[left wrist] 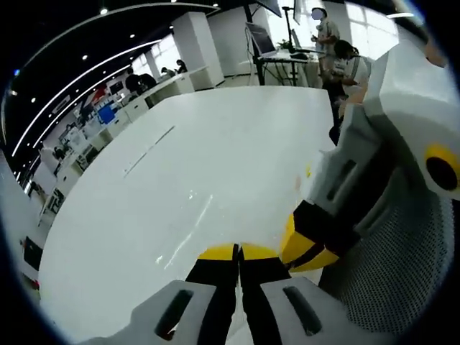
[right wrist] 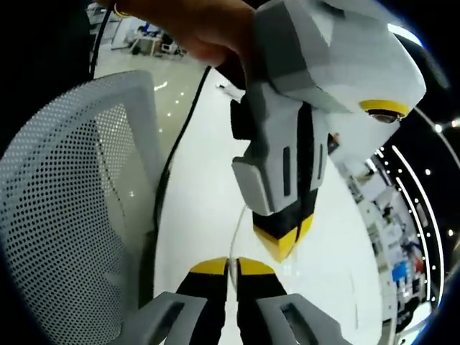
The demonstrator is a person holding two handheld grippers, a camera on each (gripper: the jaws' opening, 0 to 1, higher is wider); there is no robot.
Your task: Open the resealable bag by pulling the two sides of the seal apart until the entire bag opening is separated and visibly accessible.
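The resealable bag [right wrist: 233,237] is clear and hard to make out. In the right gripper view only a thin pale edge of it shows, running up from between the right gripper [right wrist: 231,267] tips toward the left gripper [right wrist: 282,241], which hangs tips-down just above and beside them. What the bag holds, if anything, cannot be told.

In the left gripper view the left gripper [left wrist: 238,253] has its yellow-tipped jaws pressed together, no gap between them; whether film is pinched there cannot be told. The right gripper [left wrist: 305,248] comes in from the right, its tips just beside the left ones, jaws also together.

In the right gripper view the right gripper's jaws stand nearly together with the pale bag edge in the slit between them. A hand [right wrist: 194,29] holds the left gripper from above.

Below both lies the glossy white bench [left wrist: 201,165]. A white perforated mesh chair back [right wrist: 72,215] stands beside the grippers, with a black cable [right wrist: 176,151] running along it.
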